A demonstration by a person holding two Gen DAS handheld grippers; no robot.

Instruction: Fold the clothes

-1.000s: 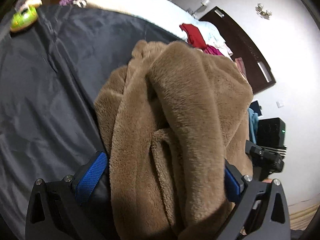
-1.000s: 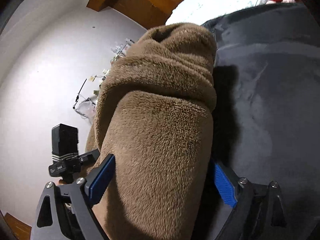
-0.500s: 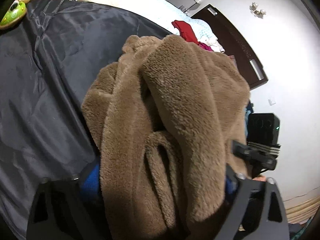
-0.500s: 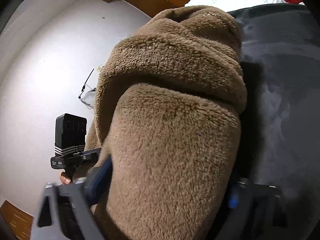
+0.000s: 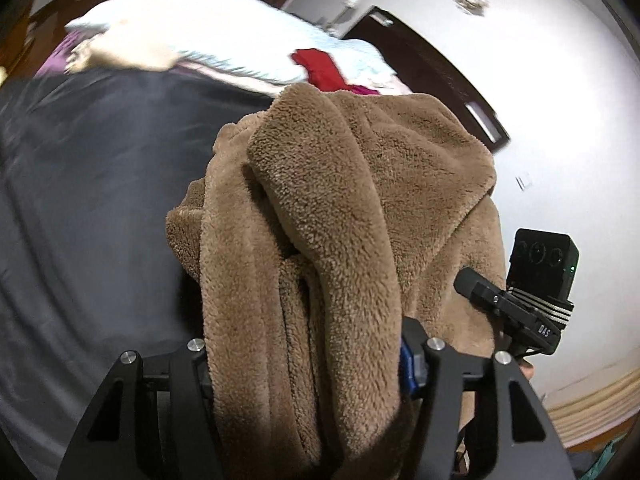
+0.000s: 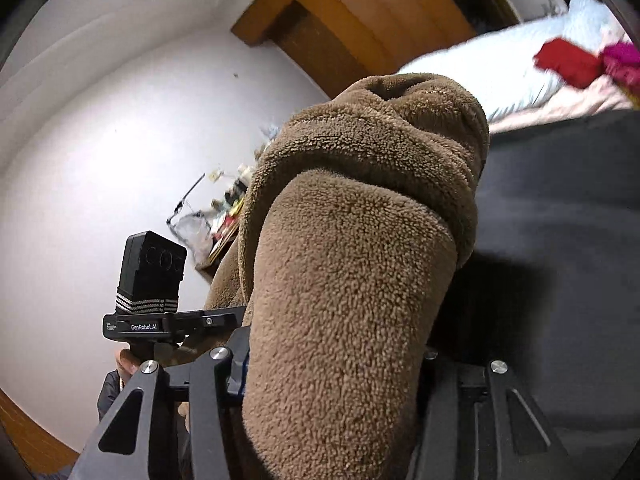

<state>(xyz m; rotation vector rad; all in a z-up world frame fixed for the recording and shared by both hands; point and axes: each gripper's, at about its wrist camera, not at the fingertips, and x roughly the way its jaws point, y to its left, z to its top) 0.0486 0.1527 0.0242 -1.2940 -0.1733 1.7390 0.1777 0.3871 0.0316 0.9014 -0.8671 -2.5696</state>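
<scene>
**Two grippers, one brown fleece between them**

Two hand-held grippers share a single bundle of cloth. Nearest in the left wrist view, the left gripper point(image 5: 304, 356) has its black fingers closed against a thick fold of the brown fleece garment point(image 5: 352, 208), with a sliver of blue pad showing on one side; the fabric fills the whole gap and spills forward over the fingers. In the right wrist view the right gripper point(image 6: 332, 364) does the same, its fingers pinching a rounded, doubled-over roll of the same fleece point(image 6: 360, 240), which bulges up and hides most of the pads.

The garment is bunched into heavy folds and appears lifted above the dark grey sheet point(image 5: 88, 200) rather than lying flat on it; a shadow falls on the sheet just beside the roll. Each camera catches the other tool close by, topped with a black camera box point(image 5: 540, 264) banded in white stripes, and a bit of a hand point(image 6: 128, 360) below the one on the left tool.

Farther back, past the edge of the grey sheet, pale bedding point(image 5: 192, 36) lies in a heap with a red garment point(image 5: 320, 68) on it and something magenta beside that. Beyond stand the white wall point(image 5: 560, 80), a dark door point(image 5: 432, 64) and orange-brown wooden furniture point(image 6: 360, 12).
</scene>
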